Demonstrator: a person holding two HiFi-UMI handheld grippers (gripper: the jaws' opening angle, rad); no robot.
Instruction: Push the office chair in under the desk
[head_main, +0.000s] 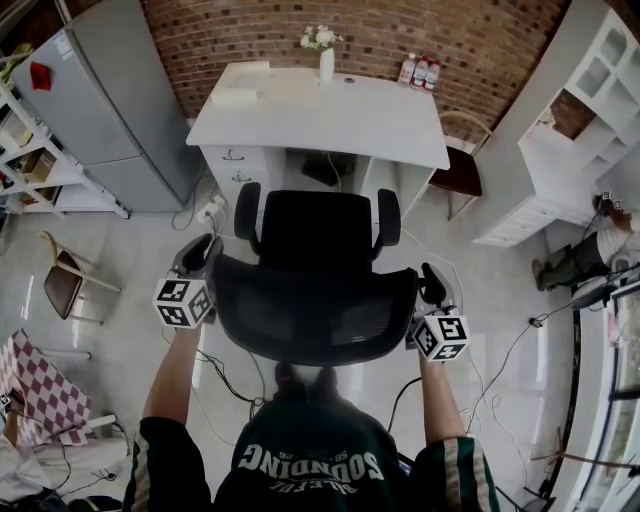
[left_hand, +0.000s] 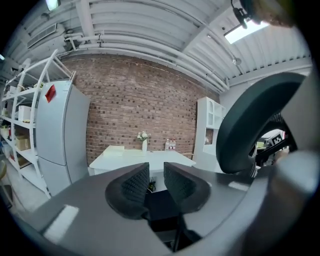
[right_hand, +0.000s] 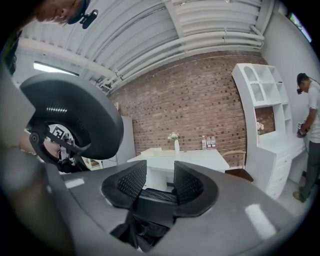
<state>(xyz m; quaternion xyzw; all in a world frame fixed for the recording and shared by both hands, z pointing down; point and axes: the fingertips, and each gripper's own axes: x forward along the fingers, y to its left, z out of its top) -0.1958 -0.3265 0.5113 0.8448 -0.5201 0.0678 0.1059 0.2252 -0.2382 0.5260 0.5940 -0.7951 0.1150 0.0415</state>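
Note:
The black office chair stands in front of me, its mesh backrest towards me and its seat facing the white desk. The seat's front reaches the desk's edge; most of the chair stands outside it. My left gripper is at the backrest's left edge, and its jaws stand a narrow gap apart with nothing between them. My right gripper is at the backrest's right edge, open wider. The backrest fills the right of the left gripper view and the left of the right gripper view.
A grey fridge stands left of the desk, a white shelf unit at the right. A wooden chair sits beside the desk. A vase and bottles stand on it. Cables trail on the floor.

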